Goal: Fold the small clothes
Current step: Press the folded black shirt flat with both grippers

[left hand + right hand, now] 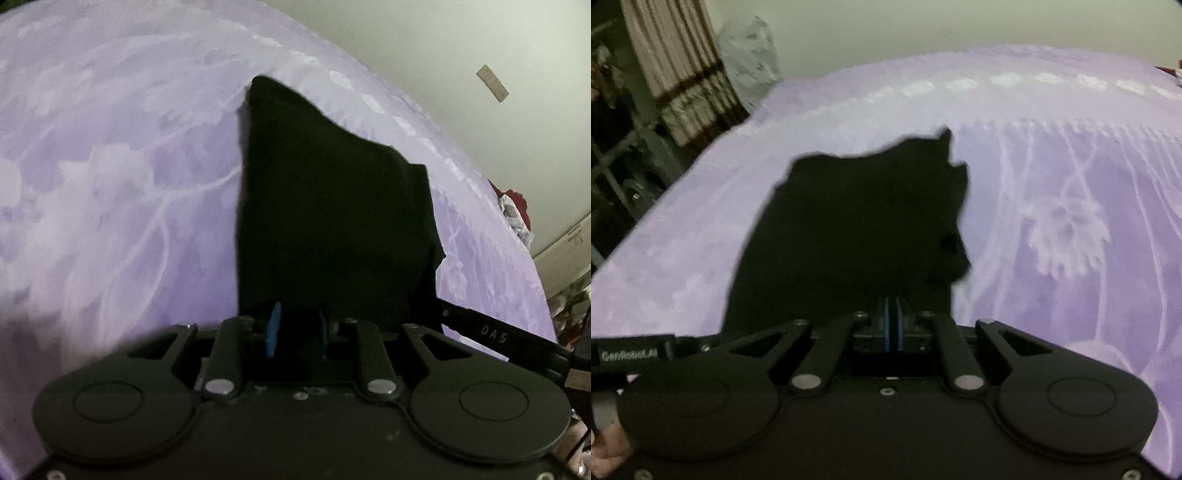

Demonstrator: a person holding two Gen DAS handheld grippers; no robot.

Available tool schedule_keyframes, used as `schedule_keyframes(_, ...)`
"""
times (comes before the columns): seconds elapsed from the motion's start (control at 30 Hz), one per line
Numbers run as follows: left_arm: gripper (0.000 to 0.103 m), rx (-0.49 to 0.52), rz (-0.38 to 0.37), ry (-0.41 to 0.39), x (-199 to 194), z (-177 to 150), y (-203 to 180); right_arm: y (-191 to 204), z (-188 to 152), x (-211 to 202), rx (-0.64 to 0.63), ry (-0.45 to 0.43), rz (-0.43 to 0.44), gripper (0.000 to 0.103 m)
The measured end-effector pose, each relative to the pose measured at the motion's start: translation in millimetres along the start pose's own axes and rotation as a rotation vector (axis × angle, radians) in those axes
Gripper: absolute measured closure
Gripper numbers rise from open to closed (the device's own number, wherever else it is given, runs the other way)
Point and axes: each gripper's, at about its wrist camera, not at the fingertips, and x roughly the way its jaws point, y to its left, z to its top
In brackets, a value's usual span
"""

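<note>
where the lilac floral bedspread point(110, 184) is spread flat, a small black garment point(332, 221) is laid on it, close in front of both grippers. it is seen as a solid dark shape with no print or seam that can be made out; in the left wrist view it narrows to a point at its far end, with a stepped edge on the right side. in the right wrist view the same garment point(857, 221) is shown broader, with a ragged far edge and a small peak at the far right corner. the left gripper point(297, 328) is held at the cloth's near edge with its blue pads point(274, 325) a narrow gap apart; whether fabric is caught between them cannot be told. the right gripper point(894, 325) is pressed fully together, blue pads touching, at the garment's near edge, and whether any cloth is pinched cannot be told.
</note>
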Motion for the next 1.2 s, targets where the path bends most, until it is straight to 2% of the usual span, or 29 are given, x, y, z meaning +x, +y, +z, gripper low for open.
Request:
schedule_keyframes(0.17, 0.080, -0.019, -0.009, 0.003, -2, -2, 5, -15, -8, 2, 0.043, 0.015, 0.025, 0.103)
schedule_keyframes(0.33, 0.081, 0.020, 0.011, 0.009, -7, -4, -2, -14, -10, -6, 0.048, 0.017, 0.028, 0.103)
schedule_keyframes(0.63, 0.083, 0.001, -0.011, 0.018, -20, -9, -1, -9, -16, -19, 0.045, 0.020, 0.019, 0.103)
schedule_keyframes(0.77, 0.074, 0.008, -0.050, -0.051, -30, 14, -15, -4, -6, -31, 0.024, -0.050, 0.036, 0.103)
schedule_keyframes(0.83, 0.073, 0.013, -0.053, -0.080, -26, 30, -22, 1, 7, -32, 0.013, -0.094, 0.057, 0.098)
schedule_keyframes(0.9, 0.072, 0.031, -0.035, -0.105, -17, 44, -28, 5, 21, -25, 0.004, -0.113, 0.058, 0.088)
schedule_keyframes(0.97, 0.072, 0.052, 0.000, -0.113, -2, 52, -28, 7, 34, -8, -0.004, -0.120, 0.046, 0.088)
schedule_keyframes(1.03, 0.071, 0.067, 0.032, -0.067, 18, 55, -25, 3, 42, 9, 0.007, -0.106, 0.014, 0.088)
schedule_keyframes(1.1, 0.069, 0.083, 0.041, -0.031, 33, 50, -19, -4, 45, 26, 0.041, -0.067, -0.004, 0.088)
schedule_keyframes(1.2, 0.068, 0.082, 0.034, -0.038, 36, 45, -15, -12, 40, 40, 0.064, -0.028, -0.001, 0.089)
